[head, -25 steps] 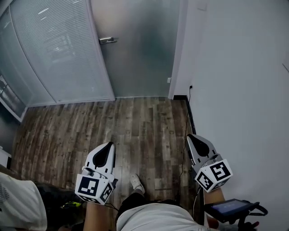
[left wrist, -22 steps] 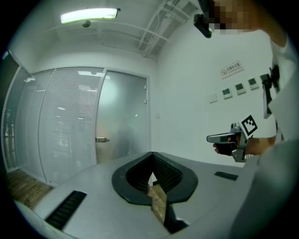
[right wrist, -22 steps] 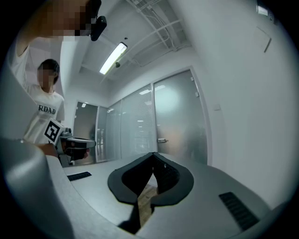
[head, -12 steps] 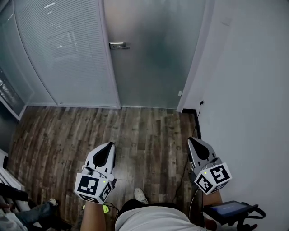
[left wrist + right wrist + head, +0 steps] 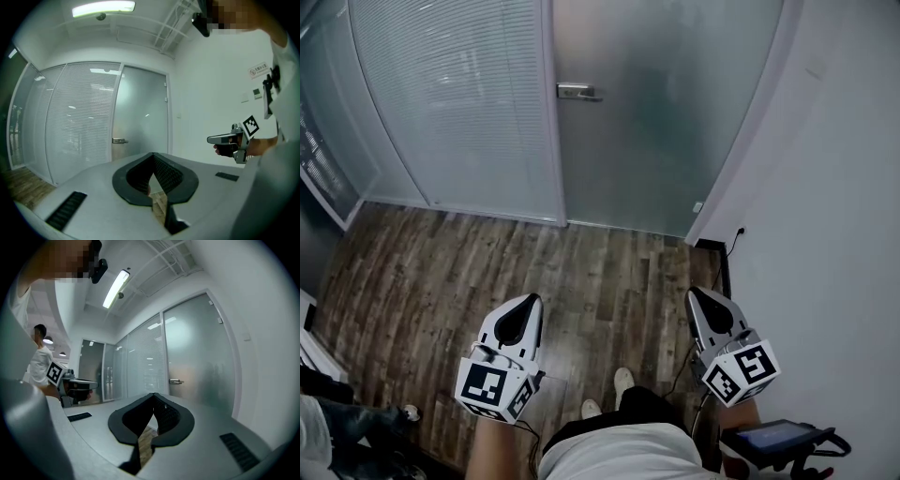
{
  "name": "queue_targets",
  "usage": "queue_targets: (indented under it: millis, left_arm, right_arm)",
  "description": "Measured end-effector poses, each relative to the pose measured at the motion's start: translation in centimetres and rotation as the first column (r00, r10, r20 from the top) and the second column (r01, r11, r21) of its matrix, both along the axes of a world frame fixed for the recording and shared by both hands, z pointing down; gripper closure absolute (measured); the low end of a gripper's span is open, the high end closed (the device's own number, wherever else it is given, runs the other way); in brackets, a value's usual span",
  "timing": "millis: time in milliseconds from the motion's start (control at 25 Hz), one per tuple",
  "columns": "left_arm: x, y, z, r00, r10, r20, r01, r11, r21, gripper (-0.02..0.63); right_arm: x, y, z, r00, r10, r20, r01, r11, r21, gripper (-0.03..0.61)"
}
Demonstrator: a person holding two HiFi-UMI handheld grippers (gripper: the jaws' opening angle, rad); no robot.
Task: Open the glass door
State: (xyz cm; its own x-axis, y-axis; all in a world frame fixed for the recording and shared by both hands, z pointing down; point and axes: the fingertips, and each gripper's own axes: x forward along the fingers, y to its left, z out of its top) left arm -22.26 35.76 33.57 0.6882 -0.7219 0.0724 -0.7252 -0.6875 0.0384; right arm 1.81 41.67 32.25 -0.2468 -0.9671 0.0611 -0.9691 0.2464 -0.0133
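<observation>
The frosted glass door point(image 5: 666, 112) stands closed ahead, its metal lever handle point(image 5: 577, 91) on its left edge. My left gripper point(image 5: 528, 302) and right gripper point(image 5: 697, 293) are held level over the wooden floor, side by side and well short of the door. Both are shut, with nothing between the jaws. In the left gripper view the handle point(image 5: 120, 140) shows above the closed jaw tips point(image 5: 152, 155), and the right gripper point(image 5: 216, 139) hangs at the right. In the right gripper view the handle point(image 5: 176, 381) is ahead on the door point(image 5: 201, 357).
A curved glass partition with blinds point(image 5: 459, 103) adjoins the door on the left. A white wall point(image 5: 844, 187) runs along the right, with a black cable point(image 5: 727, 258) at its foot. A tablet device point(image 5: 778, 436) is at my right hip. Another person point(image 5: 40, 357) stands behind.
I have walked toward the door: it and its handle have grown and slid lower and to the right in the head view. Both grippers keep the same pose, still shut.
</observation>
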Motion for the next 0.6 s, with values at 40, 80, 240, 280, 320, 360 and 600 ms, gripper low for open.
queue_targets:
  millis: [40,80,240,280,320,360,600]
  left_arm:
    - [0.3,-0.9,0.1,1.000,-0.003,0.000,0.003,1.000,0.000,0.614]
    - [0.8,-1.8,0.2,1.000,-0.005,0.002,0.005,1.000,0.000,0.614]
    - [2.6,-5.6,0.3,1.000,-0.015,0.008,0.015,1.000,0.001,0.614]
    - [3.2,-6.8,0.3,1.000,-0.019,0.009,0.019,1.000,0.004,0.615]
    - [3.9,-8.0,0.3,1.000,-0.024,0.009,0.024,1.000,0.006,0.614]
    - [4.6,-9.3,0.3,1.000,-0.030,0.007,0.030,1.000,0.009,0.614]
    - [10.1,-16.8,-0.3,0.998,-0.061,0.007,0.061,0.998,0.013,0.614]
  right_arm:
    - [0.4,-1.0,0.1,1.000,-0.002,0.001,0.002,1.000,-0.002,0.577]
    - [0.8,-2.0,0.3,1.000,-0.005,0.002,0.005,1.000,-0.004,0.577]
    - [2.8,-6.5,0.7,1.000,-0.013,0.022,0.013,1.000,0.001,0.577]
    - [3.4,-7.8,0.7,1.000,-0.018,0.026,0.018,1.000,0.008,0.577]
    - [4.0,-9.2,0.6,0.999,-0.024,0.028,0.024,1.000,0.014,0.577]
    - [4.7,-10.6,0.6,0.999,-0.030,0.030,0.029,0.999,0.017,0.577]
    - [10.2,-18.8,0.3,0.997,-0.062,0.041,0.061,0.998,0.029,0.577]
